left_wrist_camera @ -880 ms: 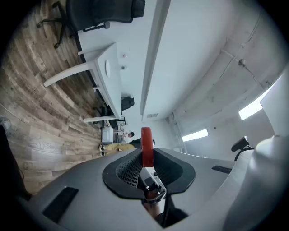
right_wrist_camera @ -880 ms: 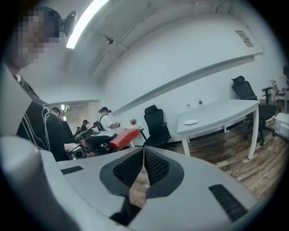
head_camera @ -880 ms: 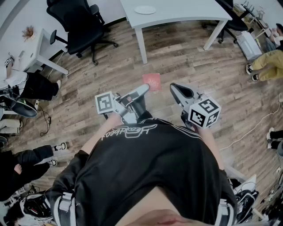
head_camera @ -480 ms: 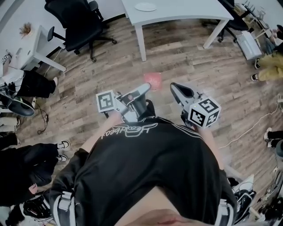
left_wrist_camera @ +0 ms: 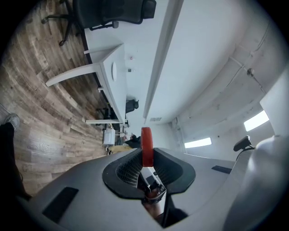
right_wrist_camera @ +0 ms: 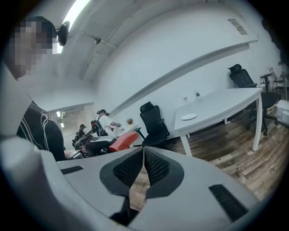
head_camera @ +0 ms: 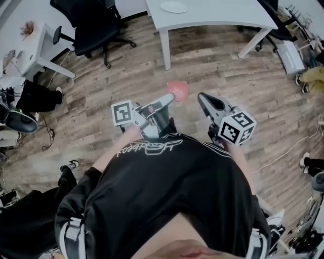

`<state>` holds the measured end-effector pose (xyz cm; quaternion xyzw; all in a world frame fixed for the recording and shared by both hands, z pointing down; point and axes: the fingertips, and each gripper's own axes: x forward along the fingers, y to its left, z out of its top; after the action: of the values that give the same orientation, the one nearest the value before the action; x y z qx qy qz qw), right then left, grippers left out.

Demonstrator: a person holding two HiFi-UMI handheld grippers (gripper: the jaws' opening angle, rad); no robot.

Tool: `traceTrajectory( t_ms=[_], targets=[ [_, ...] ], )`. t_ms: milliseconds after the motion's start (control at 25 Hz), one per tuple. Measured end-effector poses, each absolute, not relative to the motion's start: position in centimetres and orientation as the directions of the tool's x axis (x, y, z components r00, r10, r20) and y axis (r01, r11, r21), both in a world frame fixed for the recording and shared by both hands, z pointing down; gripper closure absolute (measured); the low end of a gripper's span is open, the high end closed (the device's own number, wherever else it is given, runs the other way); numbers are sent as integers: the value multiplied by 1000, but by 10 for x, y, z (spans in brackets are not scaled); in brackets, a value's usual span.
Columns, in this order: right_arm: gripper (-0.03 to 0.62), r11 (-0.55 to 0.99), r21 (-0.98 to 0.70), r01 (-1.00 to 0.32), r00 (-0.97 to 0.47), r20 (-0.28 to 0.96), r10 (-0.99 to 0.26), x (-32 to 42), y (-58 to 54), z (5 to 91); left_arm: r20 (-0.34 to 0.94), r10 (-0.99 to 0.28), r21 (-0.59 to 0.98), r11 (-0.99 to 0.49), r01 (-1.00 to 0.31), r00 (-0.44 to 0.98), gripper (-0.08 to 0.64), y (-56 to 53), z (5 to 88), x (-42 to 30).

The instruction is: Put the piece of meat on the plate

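The brown wood-plank floor (head_camera: pixel 228 76) spreads beneath both claws. The long white tabletop (head_camera: pixel 217 15) stands well ahead of them, and a black wheeled office chair (head_camera: pixel 91 25) sits ahead and off to the left of the left claw (head_camera: pixel 169 98). That left claw pinches the flat red piece of meat (head_camera: pixel 178 92) edge-on between its jaws. The meat sticks out past the tips, in the air above the floor. The right claw (head_camera: pixel 201 96), near it on the right, is pressed together with nothing between its jaws. The small round white plate (head_camera: pixel 173 7) lies on the tabletop, well apart from both claws.
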<state>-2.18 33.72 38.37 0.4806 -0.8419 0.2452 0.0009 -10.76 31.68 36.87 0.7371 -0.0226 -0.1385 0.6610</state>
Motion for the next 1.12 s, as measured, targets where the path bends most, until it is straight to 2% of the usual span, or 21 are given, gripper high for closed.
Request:
traceTrajectory(
  t_ms=[600, 1120],
  targets=[
    [578, 364, -466, -806, -528, 290, -798, 9, 183, 406, -122, -207, 990, -95, 104, 971, 482, 152, 385, -74],
    [578, 355, -464, -812, -523, 306, -796, 6, 90, 406, -126, -183, 987, -118, 106, 975, 482, 67, 389, -69]
  ],
)
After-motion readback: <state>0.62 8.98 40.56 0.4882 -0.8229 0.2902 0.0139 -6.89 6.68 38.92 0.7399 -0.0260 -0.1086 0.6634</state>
